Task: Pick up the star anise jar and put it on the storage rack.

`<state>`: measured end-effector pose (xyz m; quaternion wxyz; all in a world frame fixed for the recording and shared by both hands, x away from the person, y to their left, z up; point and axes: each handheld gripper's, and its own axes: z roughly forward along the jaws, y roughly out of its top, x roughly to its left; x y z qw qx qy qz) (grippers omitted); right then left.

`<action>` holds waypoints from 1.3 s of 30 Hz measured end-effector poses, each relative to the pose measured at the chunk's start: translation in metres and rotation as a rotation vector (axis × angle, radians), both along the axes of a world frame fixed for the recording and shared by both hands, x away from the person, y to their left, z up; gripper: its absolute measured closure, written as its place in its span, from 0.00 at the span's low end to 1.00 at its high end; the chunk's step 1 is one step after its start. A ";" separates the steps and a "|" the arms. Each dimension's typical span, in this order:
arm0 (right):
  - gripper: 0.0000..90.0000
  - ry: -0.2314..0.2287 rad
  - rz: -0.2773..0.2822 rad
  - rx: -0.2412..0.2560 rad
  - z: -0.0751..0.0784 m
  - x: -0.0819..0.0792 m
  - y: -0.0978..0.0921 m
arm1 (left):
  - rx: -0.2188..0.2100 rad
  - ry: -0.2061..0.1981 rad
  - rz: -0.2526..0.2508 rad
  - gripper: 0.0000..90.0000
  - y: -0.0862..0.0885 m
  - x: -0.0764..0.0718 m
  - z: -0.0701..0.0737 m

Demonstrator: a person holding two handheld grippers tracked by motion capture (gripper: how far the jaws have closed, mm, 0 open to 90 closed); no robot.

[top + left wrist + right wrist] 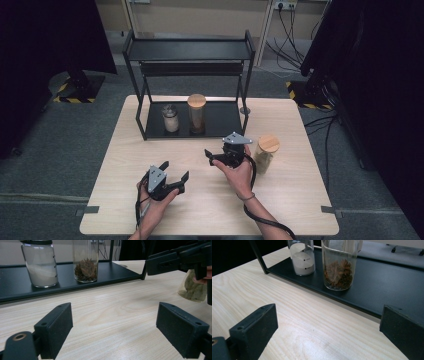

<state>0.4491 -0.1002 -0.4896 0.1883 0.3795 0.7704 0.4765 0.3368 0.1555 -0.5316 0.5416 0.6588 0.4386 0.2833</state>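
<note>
Wood-lidded jar [265, 152] stands just beside the gaping right tool [216, 156].

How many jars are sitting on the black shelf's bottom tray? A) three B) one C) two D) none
C: a jar of white powder and a taller wooden-lidded jar stand on the bottom tray; a third jar stands on the table instead.

A lab is suggested by black curtains [45, 40], hazard-taped stands [75, 92] at ten o'clock, and loose floor cables [292, 37].
</note>
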 end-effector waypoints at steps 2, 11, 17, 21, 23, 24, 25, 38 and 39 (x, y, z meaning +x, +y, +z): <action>0.02 0.001 0.000 -0.001 -0.001 -0.001 -0.001 | 0.000 0.000 0.000 0.15 0.000 0.000 0.000; 0.02 0.006 0.006 -0.004 -0.003 -0.008 -0.006 | -0.002 0.000 0.000 0.15 0.000 0.000 0.000; 0.02 0.008 0.002 -0.002 -0.007 -0.012 -0.008 | -0.003 0.000 -0.001 0.15 0.000 0.000 0.000; 0.02 0.011 0.009 -0.006 -0.009 -0.015 -0.009 | -0.006 0.002 -0.002 0.15 -0.001 0.000 0.000; 0.02 0.011 0.009 -0.006 -0.009 -0.017 -0.009 | -0.006 0.002 -0.001 0.15 -0.001 0.000 0.000; 0.02 0.012 0.009 -0.006 -0.009 -0.017 -0.010 | -0.005 0.001 -0.001 0.15 -0.001 0.000 0.000; 0.02 0.012 0.010 -0.008 -0.009 -0.018 -0.010 | -0.005 0.001 -0.002 0.15 -0.001 0.000 0.000; 0.02 0.022 0.008 -0.014 -0.015 -0.026 -0.019 | -0.007 0.002 -0.002 0.15 -0.001 -0.001 0.000; 0.02 0.023 0.008 -0.015 -0.015 -0.027 -0.020 | -0.007 0.002 -0.002 0.15 -0.001 -0.001 0.000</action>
